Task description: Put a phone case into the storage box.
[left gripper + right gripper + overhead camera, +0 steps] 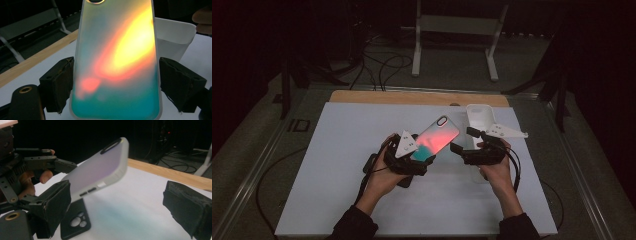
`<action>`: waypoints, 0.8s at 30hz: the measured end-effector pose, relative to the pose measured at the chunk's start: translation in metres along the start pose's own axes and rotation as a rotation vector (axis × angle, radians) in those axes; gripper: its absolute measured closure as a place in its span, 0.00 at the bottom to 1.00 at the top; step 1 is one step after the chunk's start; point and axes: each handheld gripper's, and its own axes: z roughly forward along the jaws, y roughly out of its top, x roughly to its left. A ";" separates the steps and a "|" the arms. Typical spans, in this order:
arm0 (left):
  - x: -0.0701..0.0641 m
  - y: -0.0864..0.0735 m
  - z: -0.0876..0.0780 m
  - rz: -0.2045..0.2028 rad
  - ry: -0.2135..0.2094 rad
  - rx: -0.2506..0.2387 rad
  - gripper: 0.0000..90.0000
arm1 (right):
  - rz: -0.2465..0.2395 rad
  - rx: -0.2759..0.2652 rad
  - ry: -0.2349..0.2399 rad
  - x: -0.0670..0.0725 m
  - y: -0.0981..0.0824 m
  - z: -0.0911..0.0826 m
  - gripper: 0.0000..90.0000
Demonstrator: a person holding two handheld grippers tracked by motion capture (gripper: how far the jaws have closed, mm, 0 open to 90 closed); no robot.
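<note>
Here the iridescent phone case [438, 137] sits raised above the white surface [337, 170], tilted, its camera cutout at the far upper end. The left gripper [419, 157] clamps its lower end; both fingers [58, 82] press the case's long edges. The right gripper [462, 142] is just beside the case with its fingers [186, 207] spread wide and gripping nothing. A black phone case [75, 221] lies flat below. A white tray [479, 117] rests behind the right hand [497, 170].
</note>
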 end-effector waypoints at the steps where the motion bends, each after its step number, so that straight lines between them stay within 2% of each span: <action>1: -0.001 0.000 0.000 -0.003 -0.006 -0.003 0.19 | 0.003 0.002 0.007 0.001 0.000 0.001 0.09; 8: -0.008 0.000 0.001 0.010 -0.027 -0.017 0.19 | 0.016 0.019 0.037 0.007 0.003 0.009 0.09; 11: -0.011 0.000 0.002 0.014 -0.031 -0.022 0.19 | 0.029 0.027 0.065 0.010 0.004 0.012 0.15; 14: -0.012 0.000 0.003 0.016 -0.032 -0.024 0.19 | 0.031 0.037 0.072 0.013 0.005 0.014 0.19; 18: -0.015 0.001 0.004 0.016 -0.038 -0.025 0.19 | 0.038 0.083 0.054 0.019 0.004 0.019 0.38; 24: -0.015 0.000 0.006 0.005 -0.041 -0.031 0.19 | 0.094 0.105 0.074 0.022 0.005 0.022 0.52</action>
